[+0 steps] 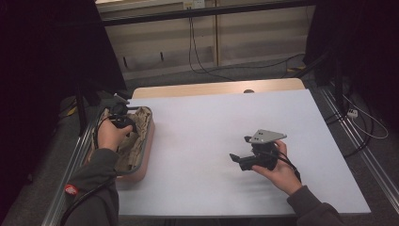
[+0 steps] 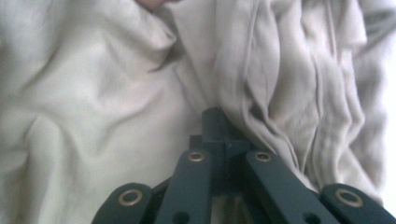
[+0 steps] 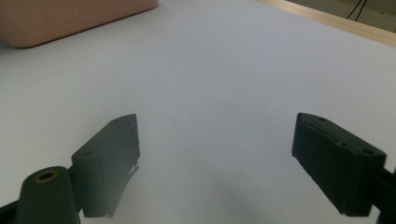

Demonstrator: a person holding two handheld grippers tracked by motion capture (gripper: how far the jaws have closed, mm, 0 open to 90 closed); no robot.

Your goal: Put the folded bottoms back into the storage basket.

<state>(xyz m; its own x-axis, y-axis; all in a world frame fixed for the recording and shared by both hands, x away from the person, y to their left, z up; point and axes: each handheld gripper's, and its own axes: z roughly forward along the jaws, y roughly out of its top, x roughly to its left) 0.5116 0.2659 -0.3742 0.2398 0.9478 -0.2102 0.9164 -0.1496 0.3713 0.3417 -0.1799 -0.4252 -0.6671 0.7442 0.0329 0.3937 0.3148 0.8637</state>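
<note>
A pale beige cloth (image 1: 138, 136) lies crumpled in a pinkish basket (image 1: 149, 141) at the table's left edge. My left gripper (image 1: 121, 117) reaches down into the basket. In the left gripper view its jaws are closed together (image 2: 215, 122) with a fold of the cloth (image 2: 93, 93) pinched at their tips. My right gripper (image 1: 239, 148) is held just above the white table at the right, pointing left. In the right gripper view it stands open (image 3: 215, 121), with bare tabletop between the two black fingers (image 3: 112, 158).
The white tabletop (image 1: 211, 127) spreads between the basket and the right hand. A corner of the basket (image 3: 70, 18) lies far ahead of the right gripper. A wooden strip (image 1: 211, 88) runs along the table's far edge, with cables on the floor beyond.
</note>
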